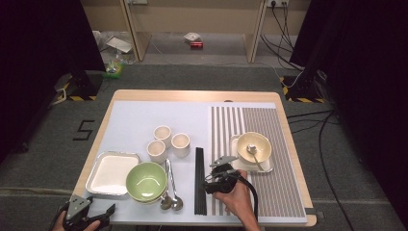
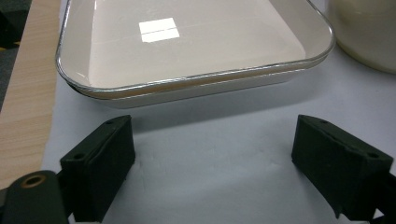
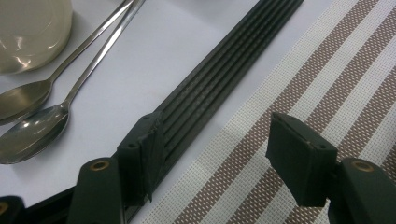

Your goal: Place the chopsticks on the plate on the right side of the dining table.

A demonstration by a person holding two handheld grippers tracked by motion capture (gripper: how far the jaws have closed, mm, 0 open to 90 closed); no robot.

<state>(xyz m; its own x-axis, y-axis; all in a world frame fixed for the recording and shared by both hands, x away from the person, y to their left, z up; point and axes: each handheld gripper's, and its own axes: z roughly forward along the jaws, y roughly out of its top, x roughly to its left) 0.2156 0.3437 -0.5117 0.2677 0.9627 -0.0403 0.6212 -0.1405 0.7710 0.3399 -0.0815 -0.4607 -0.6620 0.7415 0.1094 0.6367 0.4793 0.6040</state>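
High view overhead; gripper views close (probably low), sharing tabletop (image 1: 134, 120).

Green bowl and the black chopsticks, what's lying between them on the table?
Two metal spoons lie side by side between the green bowl and the black chopsticks, in the high view.

Black ridged chopstick bundle (image 1: 200, 180), brown-and-white striped woven placemat (image 1: 269, 159), green glazed bowl (image 1: 146, 181), three cream ceramic cups (image 1: 168, 140), white silver-rimmed tray (image 1: 111, 173), pale lilac counter (image 1: 130, 120)
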